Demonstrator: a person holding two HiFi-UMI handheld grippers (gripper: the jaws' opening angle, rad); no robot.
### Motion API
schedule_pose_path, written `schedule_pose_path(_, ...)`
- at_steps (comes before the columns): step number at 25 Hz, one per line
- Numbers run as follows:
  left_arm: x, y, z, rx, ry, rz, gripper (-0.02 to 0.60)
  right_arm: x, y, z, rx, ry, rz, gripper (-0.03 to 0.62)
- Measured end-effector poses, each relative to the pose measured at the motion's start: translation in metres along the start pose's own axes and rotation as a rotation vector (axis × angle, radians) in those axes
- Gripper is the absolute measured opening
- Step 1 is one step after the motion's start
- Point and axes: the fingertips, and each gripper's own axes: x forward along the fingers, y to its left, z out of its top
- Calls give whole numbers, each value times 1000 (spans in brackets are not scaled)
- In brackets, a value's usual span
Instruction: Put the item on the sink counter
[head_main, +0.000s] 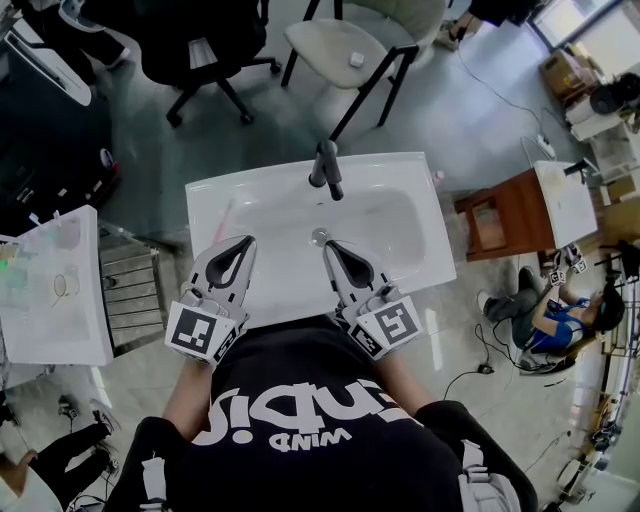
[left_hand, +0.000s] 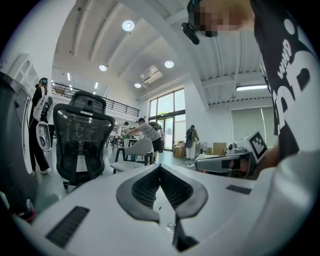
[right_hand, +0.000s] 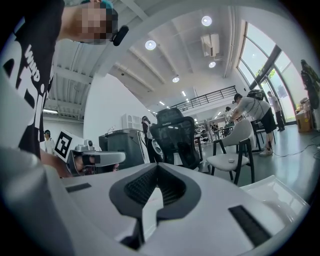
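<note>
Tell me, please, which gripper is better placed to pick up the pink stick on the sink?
Left, probably. The left gripper points at the pink stick just ahead; the right gripper sits by the drain. Both are shut and empty.

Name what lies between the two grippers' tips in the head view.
In the head view, only bare white sink basin lies between the left gripper and the right gripper; the drain sits close by the right one's tip.
</note>
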Motion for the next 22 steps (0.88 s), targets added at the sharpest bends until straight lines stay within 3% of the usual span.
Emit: schedule_pose_path(22,-14,-9,-9,-13,30,30,20,-10,13,-1,-14,11,11,18)
